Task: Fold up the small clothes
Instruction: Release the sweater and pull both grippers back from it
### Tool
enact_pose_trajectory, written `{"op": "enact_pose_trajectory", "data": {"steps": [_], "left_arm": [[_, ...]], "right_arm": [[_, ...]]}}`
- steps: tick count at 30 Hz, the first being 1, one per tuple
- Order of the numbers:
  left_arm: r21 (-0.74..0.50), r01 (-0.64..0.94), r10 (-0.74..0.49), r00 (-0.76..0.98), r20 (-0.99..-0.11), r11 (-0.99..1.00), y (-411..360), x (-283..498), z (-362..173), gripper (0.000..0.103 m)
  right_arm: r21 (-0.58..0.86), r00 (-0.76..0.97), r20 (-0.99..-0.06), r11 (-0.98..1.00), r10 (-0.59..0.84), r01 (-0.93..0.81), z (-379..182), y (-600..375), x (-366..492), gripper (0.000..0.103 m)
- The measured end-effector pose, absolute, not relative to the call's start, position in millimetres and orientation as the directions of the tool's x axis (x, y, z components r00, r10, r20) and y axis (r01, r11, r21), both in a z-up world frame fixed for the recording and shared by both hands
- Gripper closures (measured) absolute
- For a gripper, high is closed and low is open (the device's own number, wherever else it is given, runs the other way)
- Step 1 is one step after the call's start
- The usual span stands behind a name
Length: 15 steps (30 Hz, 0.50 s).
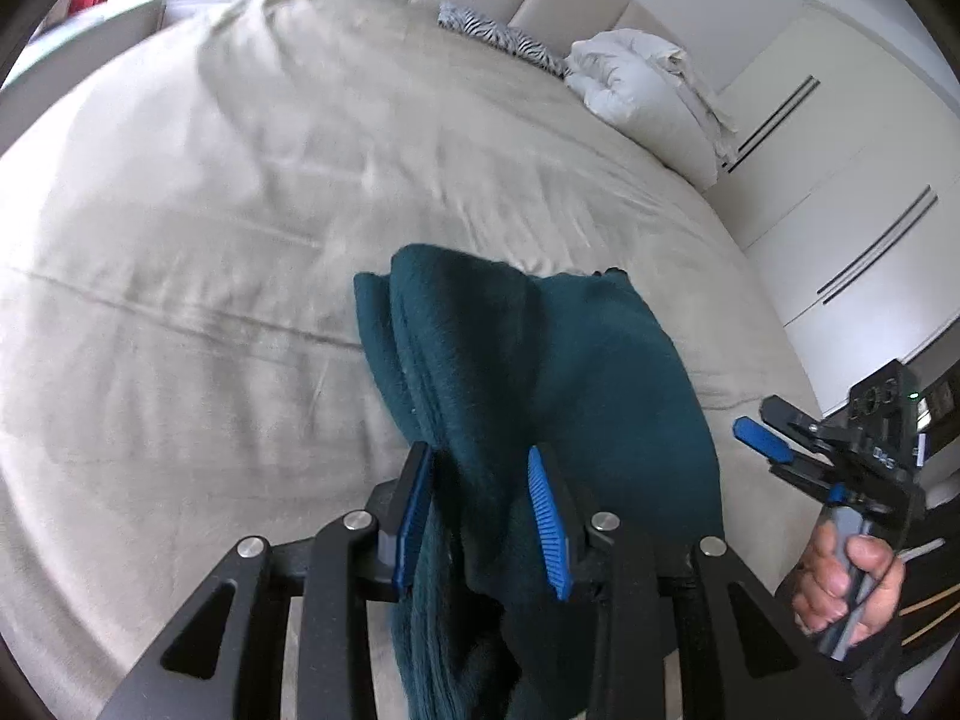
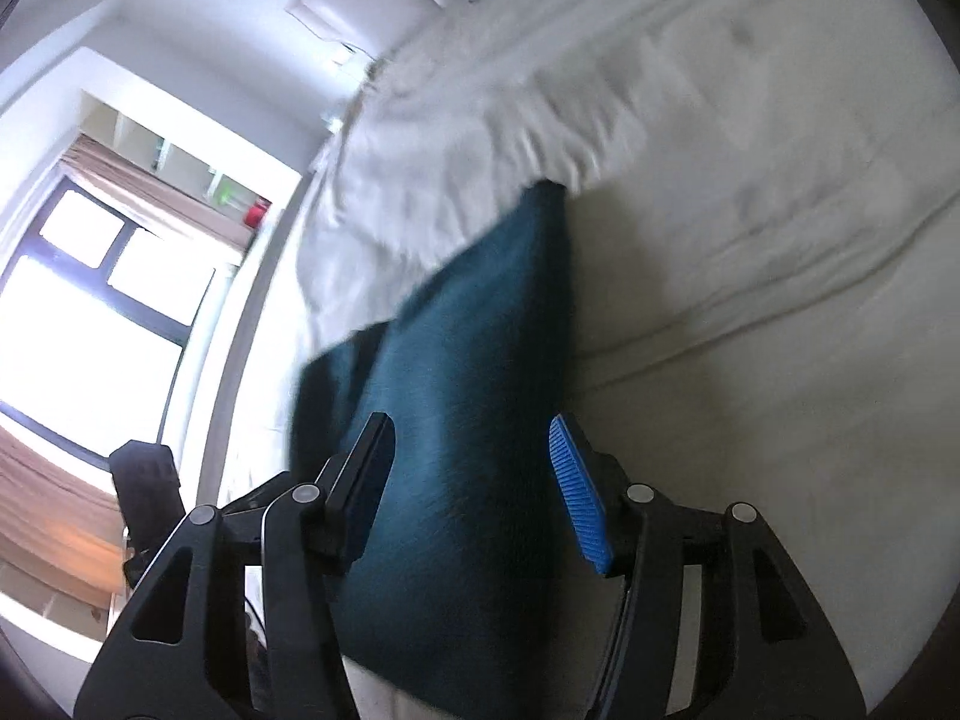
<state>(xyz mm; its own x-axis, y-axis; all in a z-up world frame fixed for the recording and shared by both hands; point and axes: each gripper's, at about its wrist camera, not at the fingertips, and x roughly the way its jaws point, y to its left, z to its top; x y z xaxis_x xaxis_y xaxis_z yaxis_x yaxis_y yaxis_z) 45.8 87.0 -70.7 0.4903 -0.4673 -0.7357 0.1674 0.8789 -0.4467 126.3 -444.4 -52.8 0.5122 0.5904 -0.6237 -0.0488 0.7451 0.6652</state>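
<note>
Dark teal fleece garment (image 1: pixel 528 372) — bunched, draped between and over the parted blue-padded fingers of the left gripper (image 1: pixel 483 516); no firm pinch discernible. Right gripper (image 2: pixel 474 492) — jaws wide, garment passing between them. Surface: beige wrinkled bedsheet (image 1: pixel 210 210). Room: white wardrobe (image 1: pixel 852 192), window (image 2: pixel 90 312).

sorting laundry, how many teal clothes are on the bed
1: a teal cloth, bunched between the left tool's pads over the bed. More could lie hidden under it.
</note>
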Motion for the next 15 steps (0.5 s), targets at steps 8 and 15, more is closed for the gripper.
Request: {"op": "enact_pose_trajectory", "data": {"steps": [8, 15], "left_arm": [[-0.35, 0.169, -0.387, 0.473, -0.792, 0.922, 71.9, 44.8, -95.5, 0.068], [-0.361, 0.158, -0.391, 0.474, -0.789, 0.919, 80.4, 42.5, -111.4, 0.056]], "right_arm": [[0.548, 0.453, -0.732, 0.835, 0.509, -0.052, -86.4, -414.4, 129.4, 0.051], [0.561, 0.451, -0.727, 0.827, 0.518, -0.045, -105.0, -415.2, 124.0, 0.05]]}}
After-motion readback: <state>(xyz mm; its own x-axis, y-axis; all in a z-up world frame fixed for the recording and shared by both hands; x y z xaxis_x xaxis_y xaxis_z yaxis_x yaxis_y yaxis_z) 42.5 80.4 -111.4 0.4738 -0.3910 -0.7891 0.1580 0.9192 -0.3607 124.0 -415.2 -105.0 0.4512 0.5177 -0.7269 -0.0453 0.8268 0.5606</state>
